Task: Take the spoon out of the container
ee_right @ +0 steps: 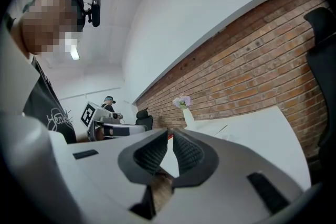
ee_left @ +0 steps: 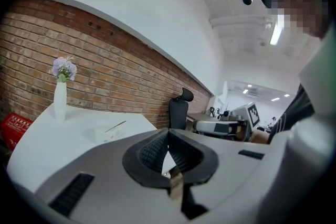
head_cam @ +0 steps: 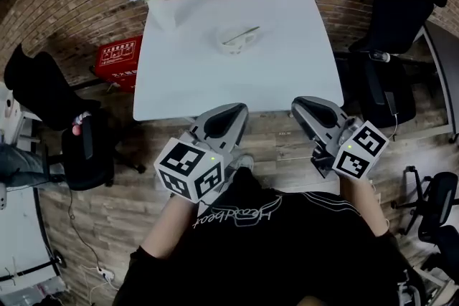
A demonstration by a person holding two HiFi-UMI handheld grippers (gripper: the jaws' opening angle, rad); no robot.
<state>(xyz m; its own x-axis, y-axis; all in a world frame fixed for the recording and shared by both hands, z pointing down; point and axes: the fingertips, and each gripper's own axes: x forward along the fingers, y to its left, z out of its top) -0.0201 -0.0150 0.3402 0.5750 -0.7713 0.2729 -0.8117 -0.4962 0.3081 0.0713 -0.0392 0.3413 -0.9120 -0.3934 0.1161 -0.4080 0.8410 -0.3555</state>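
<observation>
A small white container (head_cam: 233,41) stands mid-table on the white table (head_cam: 287,75). A slim spoon (head_cam: 244,33) rests in it with the handle slanting out to the right. In the left gripper view the container (ee_left: 106,133) and spoon (ee_left: 116,125) lie well beyond the jaws. My left gripper (head_cam: 241,110) hangs over the floor just short of the table's near edge; its jaws meet at the tips, shut and empty (ee_left: 168,131). My right gripper (head_cam: 297,104) is level with it to the right, jaws also together with nothing between them (ee_right: 170,132).
A white vase of purple flowers (head_cam: 158,5) stands at the table's far left corner. A red box (head_cam: 117,58) lies on the floor left of the table. Black office chairs stand at the left (head_cam: 43,93) and right (head_cam: 391,25). A brick wall runs behind.
</observation>
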